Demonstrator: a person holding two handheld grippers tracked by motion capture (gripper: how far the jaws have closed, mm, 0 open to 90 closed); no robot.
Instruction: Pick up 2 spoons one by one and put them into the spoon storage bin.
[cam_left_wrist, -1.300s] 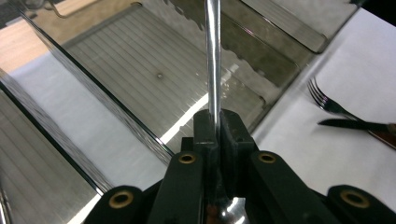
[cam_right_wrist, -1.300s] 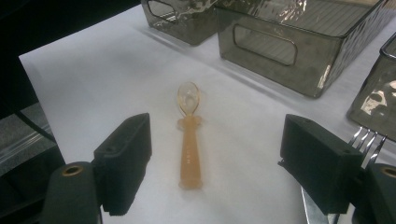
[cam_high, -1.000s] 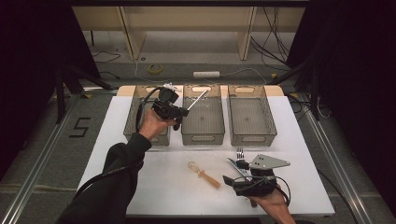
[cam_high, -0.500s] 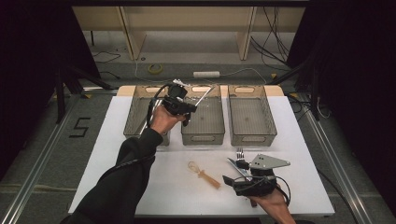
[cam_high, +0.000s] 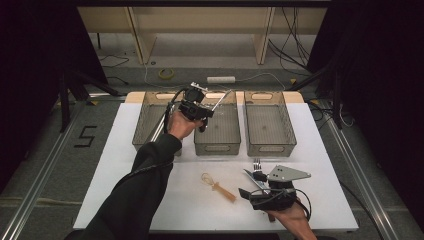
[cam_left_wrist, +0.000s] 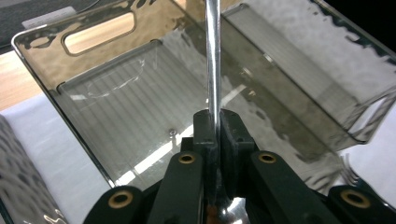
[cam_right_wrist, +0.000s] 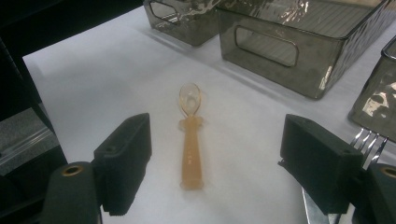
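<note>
Gripping a slim metal utensil handle (cam_left_wrist: 213, 60) between its closed jaws, the left gripper (cam_high: 201, 111) hangs above the middle bin (cam_left_wrist: 116, 107), the shiny handle running straight out past the jaw tips over the bin's ribbed floor. The right gripper (cam_right_wrist: 215, 158) sits low over the white table (cam_right_wrist: 93, 79) with its jaws spread wide and empty, an amber plastic spoon (cam_right_wrist: 190, 137) lying flat between them, bowl pointing away toward the bins. A fork (cam_right_wrist: 371, 140) lies just outside the right-hand jaw, tines forward.
</note>
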